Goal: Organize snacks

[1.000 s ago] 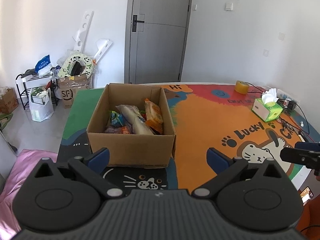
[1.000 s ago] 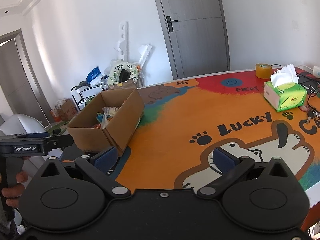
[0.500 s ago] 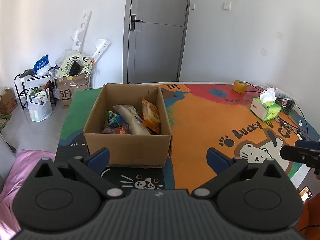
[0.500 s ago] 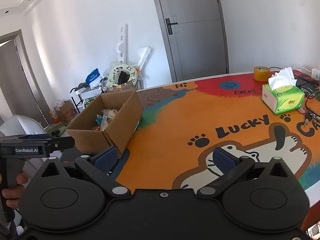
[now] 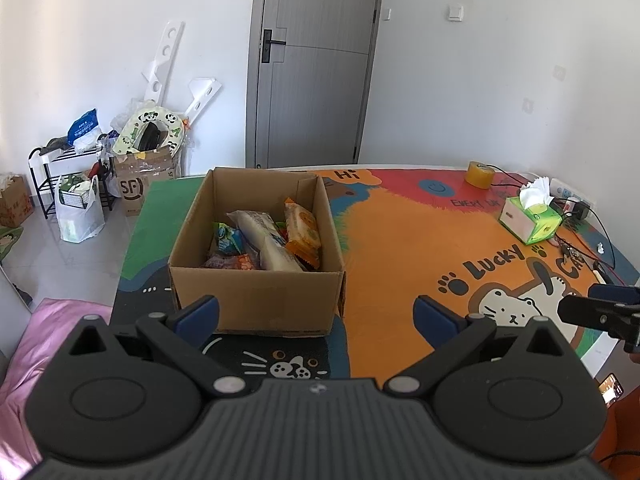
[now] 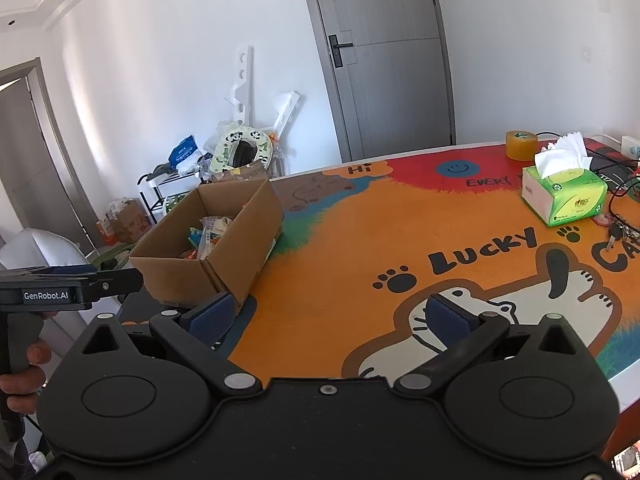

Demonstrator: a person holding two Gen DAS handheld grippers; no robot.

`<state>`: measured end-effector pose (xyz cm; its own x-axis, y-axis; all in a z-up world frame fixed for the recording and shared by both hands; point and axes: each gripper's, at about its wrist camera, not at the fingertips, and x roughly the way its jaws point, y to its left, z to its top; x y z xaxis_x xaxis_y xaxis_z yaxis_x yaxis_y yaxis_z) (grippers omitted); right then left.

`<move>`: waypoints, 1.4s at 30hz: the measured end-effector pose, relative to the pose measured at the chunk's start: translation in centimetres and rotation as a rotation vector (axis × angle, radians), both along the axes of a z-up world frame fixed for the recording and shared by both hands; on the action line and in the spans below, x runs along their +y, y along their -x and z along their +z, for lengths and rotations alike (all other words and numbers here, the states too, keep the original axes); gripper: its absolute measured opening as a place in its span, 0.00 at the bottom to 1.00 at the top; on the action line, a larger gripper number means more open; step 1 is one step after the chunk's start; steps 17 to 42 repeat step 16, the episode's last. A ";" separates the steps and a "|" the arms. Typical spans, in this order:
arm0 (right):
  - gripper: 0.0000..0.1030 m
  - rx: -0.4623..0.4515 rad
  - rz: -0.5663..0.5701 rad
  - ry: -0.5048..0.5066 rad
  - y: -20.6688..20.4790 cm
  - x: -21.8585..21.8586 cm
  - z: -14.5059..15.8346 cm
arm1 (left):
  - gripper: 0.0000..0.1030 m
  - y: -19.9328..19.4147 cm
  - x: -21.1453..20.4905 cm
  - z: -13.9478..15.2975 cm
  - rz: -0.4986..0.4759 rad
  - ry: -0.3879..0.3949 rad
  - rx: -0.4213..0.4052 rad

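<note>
An open cardboard box (image 5: 256,300) stands on the left part of the colourful table mat (image 5: 400,248). Several snack packets (image 5: 280,240) lie inside it, among them an orange one and a long white one. My left gripper (image 5: 316,316) is open and empty, just in front of the box's near wall. The box also shows in the right wrist view (image 6: 240,236) at the left. My right gripper (image 6: 332,316) is open and empty above the mat, right of the box. The left gripper's body (image 6: 60,292) shows at the left edge there.
A green tissue box (image 5: 530,224) and a tape roll (image 5: 479,174) sit at the far right of the table, with cables and keys (image 6: 618,234) near them. Beyond the table are a grey door (image 5: 312,64), a shoe rack and cartons (image 5: 80,184).
Both grippers have drawn back and up a little, so the box and table look slightly farther away. Both stay open and empty.
</note>
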<state>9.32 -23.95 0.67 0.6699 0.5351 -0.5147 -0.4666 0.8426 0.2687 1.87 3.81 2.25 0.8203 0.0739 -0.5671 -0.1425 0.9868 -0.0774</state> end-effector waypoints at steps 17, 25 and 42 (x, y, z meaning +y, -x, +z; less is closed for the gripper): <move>1.00 -0.001 0.003 0.004 0.0 0.1 -0.3 | 1.00 0.0 -0.3 -0.1 -0.006 0.010 -0.001; 1.00 -0.001 0.003 0.004 0.0 0.1 -0.3 | 1.00 0.0 -0.3 -0.1 -0.006 0.010 -0.001; 1.00 -0.001 0.003 0.004 0.0 0.1 -0.3 | 1.00 0.0 -0.3 -0.1 -0.006 0.010 -0.001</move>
